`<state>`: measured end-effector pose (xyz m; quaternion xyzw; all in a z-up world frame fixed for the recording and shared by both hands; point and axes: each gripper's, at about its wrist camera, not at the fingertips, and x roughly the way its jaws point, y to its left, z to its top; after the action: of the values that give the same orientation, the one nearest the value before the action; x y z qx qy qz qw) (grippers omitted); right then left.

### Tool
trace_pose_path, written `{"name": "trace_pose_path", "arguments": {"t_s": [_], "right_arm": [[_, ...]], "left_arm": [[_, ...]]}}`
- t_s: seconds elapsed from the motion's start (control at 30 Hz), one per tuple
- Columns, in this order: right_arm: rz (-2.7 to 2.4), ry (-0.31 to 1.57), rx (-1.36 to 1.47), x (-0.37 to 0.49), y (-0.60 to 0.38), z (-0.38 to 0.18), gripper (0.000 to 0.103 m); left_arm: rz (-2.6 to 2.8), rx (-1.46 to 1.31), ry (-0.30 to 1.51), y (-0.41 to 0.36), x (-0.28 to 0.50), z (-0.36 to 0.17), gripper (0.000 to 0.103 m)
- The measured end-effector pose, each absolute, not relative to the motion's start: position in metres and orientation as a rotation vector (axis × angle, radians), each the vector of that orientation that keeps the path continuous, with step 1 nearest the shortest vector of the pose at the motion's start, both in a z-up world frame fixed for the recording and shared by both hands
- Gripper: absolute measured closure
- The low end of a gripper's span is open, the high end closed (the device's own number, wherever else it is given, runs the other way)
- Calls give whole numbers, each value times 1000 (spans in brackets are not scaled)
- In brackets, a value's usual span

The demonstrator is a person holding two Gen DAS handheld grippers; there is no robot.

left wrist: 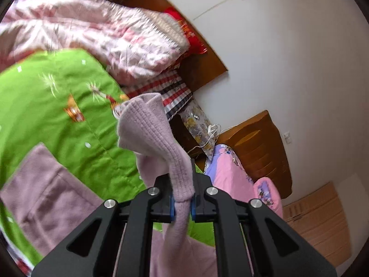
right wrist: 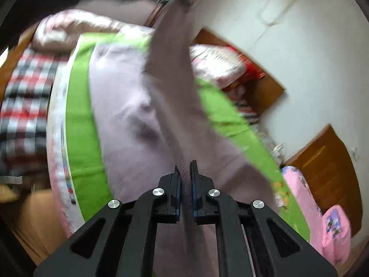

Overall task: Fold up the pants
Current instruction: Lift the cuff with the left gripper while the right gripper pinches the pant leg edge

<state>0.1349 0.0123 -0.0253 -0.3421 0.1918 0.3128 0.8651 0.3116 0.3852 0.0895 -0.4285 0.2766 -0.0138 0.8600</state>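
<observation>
- left gripper [left wrist: 182,204] tilted downward, jaws pinching the pants [left wrist: 156,138] by a ribbed edge sticking up past the fingertips
- right gripper [right wrist: 185,192] angled down, clamped on a taut fold, the rest over the green quilt [right wrist: 80,120] ahead

The soft mauve fleece pants [left wrist: 150,133] lie spread across the green quilt [left wrist: 57,97] on the bed, with their ribbed waistband lifted off it and hanging in a drooping fold.
</observation>
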Motion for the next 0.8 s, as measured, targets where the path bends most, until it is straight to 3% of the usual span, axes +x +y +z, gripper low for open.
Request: {"name": "trace_pose_path", "arguments": {"t_s": [0.13,0.3,0.4,0.7,0.8], "right_arm": [[696,405,-679,119,-4,-8,95],[769,531,-755,114,20,-67,95],[759,538,-778,110,27,-84,95],[735,512,-710,101,12,-59,95],[751,579,-701,110,7,-78,95]], "left_arm": [[33,-827,541,403,256,78,95],[116,-998,701,450,227,-42,94],[99,-1027,730,457,222,-82,94],[72,-892,597,443,192,-35,94],[140,-878,720,442,199,-65,94]]}}
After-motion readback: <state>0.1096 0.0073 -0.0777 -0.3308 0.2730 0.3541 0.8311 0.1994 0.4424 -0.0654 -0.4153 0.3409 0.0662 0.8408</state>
